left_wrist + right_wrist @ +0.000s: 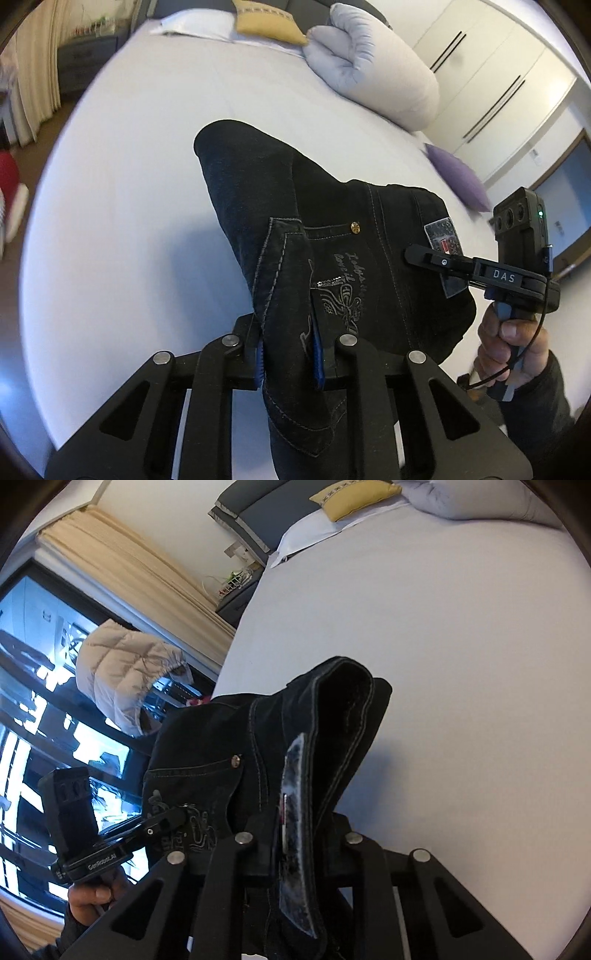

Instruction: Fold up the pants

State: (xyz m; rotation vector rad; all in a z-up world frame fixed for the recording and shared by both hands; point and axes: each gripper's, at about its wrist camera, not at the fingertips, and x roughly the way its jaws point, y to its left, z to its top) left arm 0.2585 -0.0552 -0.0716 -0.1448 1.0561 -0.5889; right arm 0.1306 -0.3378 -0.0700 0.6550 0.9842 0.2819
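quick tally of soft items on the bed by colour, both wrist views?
Black: 1, the pants, pinched by the left gripper and the right gripper
White: 1, pillow
Yellow: 1, cushion
Pale grey: 1, rolled duvet
Purple: 1, cushion
Total: 5

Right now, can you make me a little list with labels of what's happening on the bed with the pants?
garment: black jeans, bunched, with stitched back pocket design
left tongs: shut on the jeans
right tongs: shut on the jeans near the waistband patch
jeans position: top end held up by both tongs, far end hanging toward the bed
surface: white bed sheet
on the bed: rolled pale duvet, yellow cushion, purple cushion
fold: not yet done
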